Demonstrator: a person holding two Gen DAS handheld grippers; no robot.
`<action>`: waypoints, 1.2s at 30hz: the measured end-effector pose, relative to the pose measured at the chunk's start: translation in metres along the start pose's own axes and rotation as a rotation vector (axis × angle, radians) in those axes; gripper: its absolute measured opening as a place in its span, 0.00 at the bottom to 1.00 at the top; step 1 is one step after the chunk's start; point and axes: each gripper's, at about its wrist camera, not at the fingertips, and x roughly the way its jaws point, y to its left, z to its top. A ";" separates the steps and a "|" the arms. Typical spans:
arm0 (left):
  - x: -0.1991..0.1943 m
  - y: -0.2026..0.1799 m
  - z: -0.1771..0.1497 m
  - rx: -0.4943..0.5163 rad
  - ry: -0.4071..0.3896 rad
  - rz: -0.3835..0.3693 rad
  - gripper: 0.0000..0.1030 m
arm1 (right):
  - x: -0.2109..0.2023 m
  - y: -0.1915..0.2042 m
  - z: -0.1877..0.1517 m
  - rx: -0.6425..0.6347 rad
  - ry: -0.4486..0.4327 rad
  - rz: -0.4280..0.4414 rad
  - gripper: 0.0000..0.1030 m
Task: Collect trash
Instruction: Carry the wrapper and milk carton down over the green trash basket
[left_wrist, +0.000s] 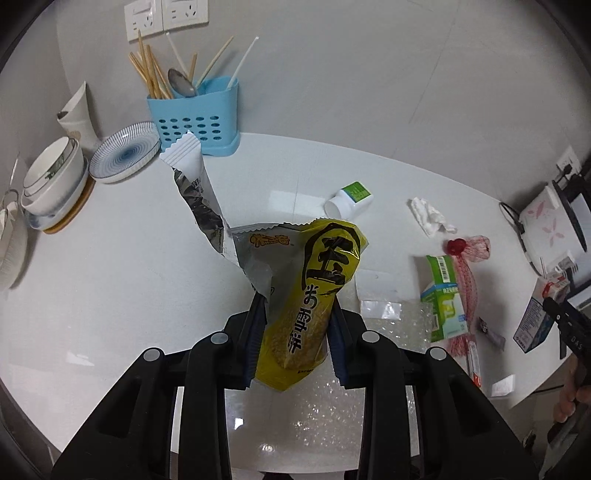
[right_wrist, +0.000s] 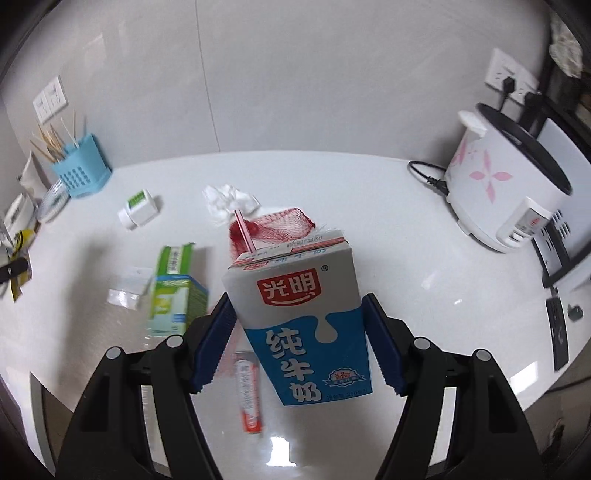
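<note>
My left gripper (left_wrist: 297, 332) is shut on a yellow snack wrapper (left_wrist: 314, 295) together with a torn silver wrapper (left_wrist: 207, 206), held above the white counter (left_wrist: 129, 266). My right gripper (right_wrist: 299, 328) is shut on a blue and grey milk carton (right_wrist: 303, 314) with a pink straw (right_wrist: 244, 230), held above the counter. On the counter lie a green box (right_wrist: 177, 291), a red mesh net (right_wrist: 280, 225), crumpled tissue (right_wrist: 229, 201), a white bottle (right_wrist: 138, 212), a tube (right_wrist: 248, 395) and clear plastic bags (right_wrist: 127, 290).
A blue utensil holder (left_wrist: 199, 118) with chopsticks, a striped plate (left_wrist: 123, 153) and stacked bowls (left_wrist: 51, 181) stand at the back left. A rice cooker (right_wrist: 509, 184) with its cord stands at the right, by a black rack (right_wrist: 561, 254).
</note>
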 end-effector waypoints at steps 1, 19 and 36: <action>-0.010 0.000 -0.006 0.017 -0.014 -0.013 0.30 | -0.011 0.005 -0.006 0.016 -0.018 -0.002 0.65; -0.075 -0.016 -0.141 0.224 -0.052 -0.187 0.30 | -0.135 0.085 -0.151 0.111 -0.126 0.071 0.65; -0.075 -0.041 -0.265 0.160 -0.030 -0.157 0.30 | -0.134 0.063 -0.259 0.035 -0.061 0.151 0.65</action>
